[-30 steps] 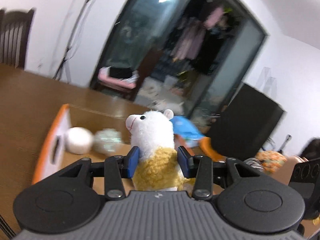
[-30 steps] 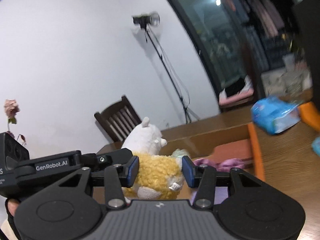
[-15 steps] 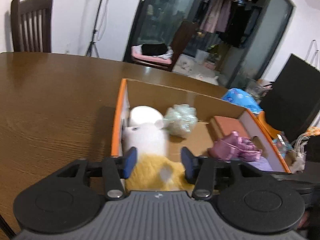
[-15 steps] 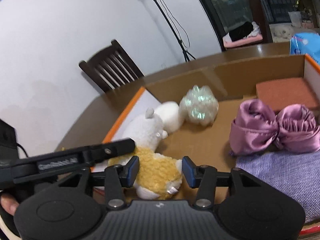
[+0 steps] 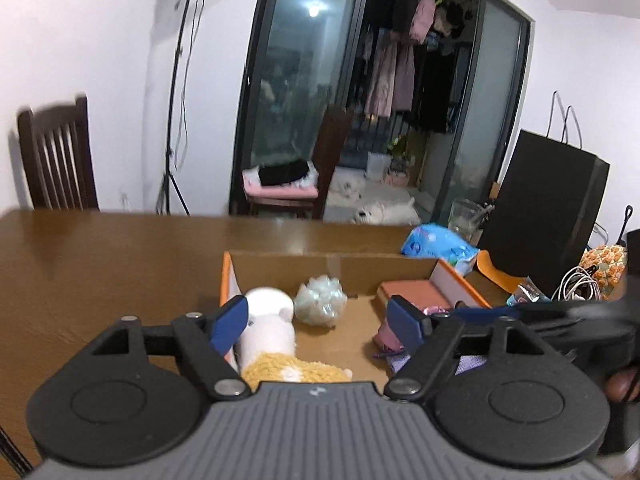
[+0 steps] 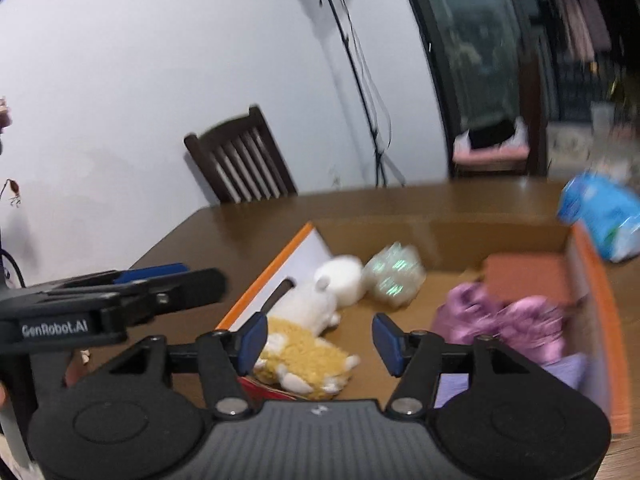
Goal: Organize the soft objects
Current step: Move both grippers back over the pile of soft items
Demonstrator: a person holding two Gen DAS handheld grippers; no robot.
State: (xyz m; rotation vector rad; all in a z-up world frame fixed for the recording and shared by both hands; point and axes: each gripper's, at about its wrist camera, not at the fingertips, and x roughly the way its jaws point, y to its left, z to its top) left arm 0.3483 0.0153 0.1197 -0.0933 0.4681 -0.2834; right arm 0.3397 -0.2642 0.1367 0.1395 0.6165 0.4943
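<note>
A white and yellow plush alpaca (image 6: pixel 308 344) lies on its side in the near left corner of the open cardboard box (image 6: pixel 440 232); it also shows in the left wrist view (image 5: pixel 272 344). My left gripper (image 5: pixel 318 322) is open and empty above the box. My right gripper (image 6: pixel 320 338) is open and empty just above the alpaca. The box also holds a white ball (image 6: pixel 346 280), a shiny crinkly ball (image 6: pixel 394 276), a purple satin bundle (image 6: pixel 504 328), a lilac cloth (image 6: pixel 560 372) and a brown-orange pad (image 6: pixel 528 276).
The box sits on a brown wooden table (image 5: pixel 100 264). A blue plastic pack (image 5: pixel 438 246) lies beyond the box's far right corner. A black bag (image 5: pixel 548 216), cables and a glass stand at the right. A dark chair (image 5: pixel 58 160) and a tripod stand behind the table.
Both grippers lowered the alpaca into the box, then opened and let it go. It now lies on its side in the box. Both grippers have pulled back and up.
</note>
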